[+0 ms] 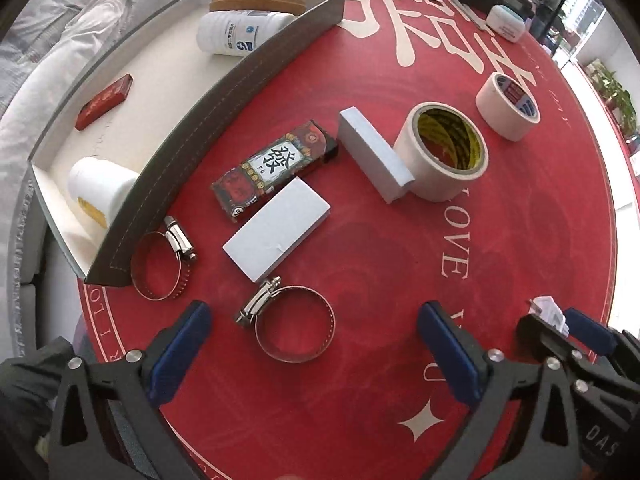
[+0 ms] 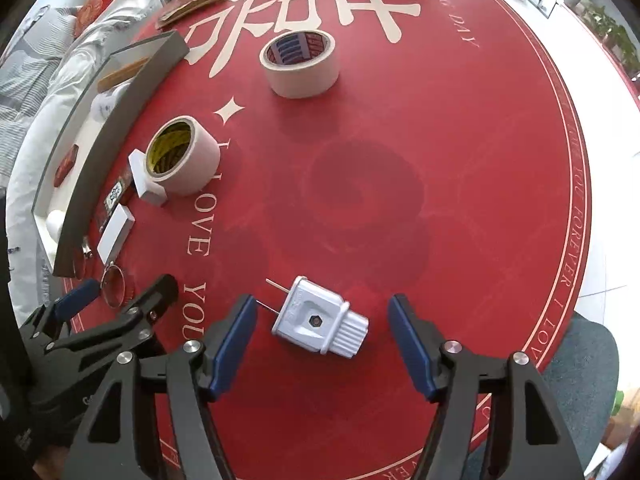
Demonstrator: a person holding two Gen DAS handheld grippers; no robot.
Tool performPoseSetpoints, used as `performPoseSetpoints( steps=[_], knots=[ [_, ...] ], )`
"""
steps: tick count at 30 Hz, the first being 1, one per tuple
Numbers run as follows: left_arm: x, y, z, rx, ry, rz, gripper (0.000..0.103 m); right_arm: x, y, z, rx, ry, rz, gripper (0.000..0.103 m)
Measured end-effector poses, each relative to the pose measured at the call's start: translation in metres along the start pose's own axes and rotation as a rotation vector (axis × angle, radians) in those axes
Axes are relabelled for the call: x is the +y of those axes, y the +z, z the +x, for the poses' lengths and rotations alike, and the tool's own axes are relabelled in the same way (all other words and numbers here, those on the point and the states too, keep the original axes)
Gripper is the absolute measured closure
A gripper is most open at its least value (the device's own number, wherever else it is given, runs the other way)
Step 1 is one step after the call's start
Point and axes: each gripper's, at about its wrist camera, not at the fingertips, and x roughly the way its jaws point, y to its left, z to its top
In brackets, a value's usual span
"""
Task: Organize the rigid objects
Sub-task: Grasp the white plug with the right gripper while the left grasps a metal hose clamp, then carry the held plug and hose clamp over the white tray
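Right wrist view: the white plug [image 2: 320, 322] lies loose on the red bench [image 2: 440, 160] between the right gripper [image 2: 322, 344] fingers, spread and untouching (left gripper [image 1: 314, 354] gapes over a hose clamp [image 1: 294, 322]). Closing skewed could pinch its thin prongs, spinning it away.

On a red surface [image 1: 400, 260], the left hand-held gripper [image 1: 314, 344] stands wide open over a hose clamp [image 1: 294, 330]. Beyond lie a white box [image 1: 276, 230], patterned box [image 1: 274, 170], two tape rolls [image 1: 440, 152] and a grey tray [image 1: 200, 120].
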Motion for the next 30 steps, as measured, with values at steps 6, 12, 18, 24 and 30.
performPoseSetpoints(
  steps=[6, 12, 18, 24, 30],
  knots=[
    [-0.006, 0.000, -0.001, 0.002, -0.003, 0.010, 0.003, 0.001, -0.016, -0.006, 0.026, -0.051, -0.144, 0.039],
    [-0.028, -0.012, -0.021, -0.047, -0.025, 0.088, 0.053, -0.008, -0.028, -0.013, 0.025, -0.039, -0.161, 0.054],
    [-0.016, -0.027, -0.031, -0.039, -0.135, 0.083, 0.056, -0.049, -0.034, -0.036, -0.012, 0.078, -0.016, 0.054],
    [0.005, -0.030, -0.046, -0.039, -0.191, 0.038, 0.056, -0.053, -0.043, -0.049, -0.036, 0.143, 0.032, 0.054],
    [0.004, -0.034, -0.071, -0.114, -0.198, 0.052, 0.056, -0.030, -0.042, -0.051, -0.039, 0.182, 0.058, 0.054]
  ],
)
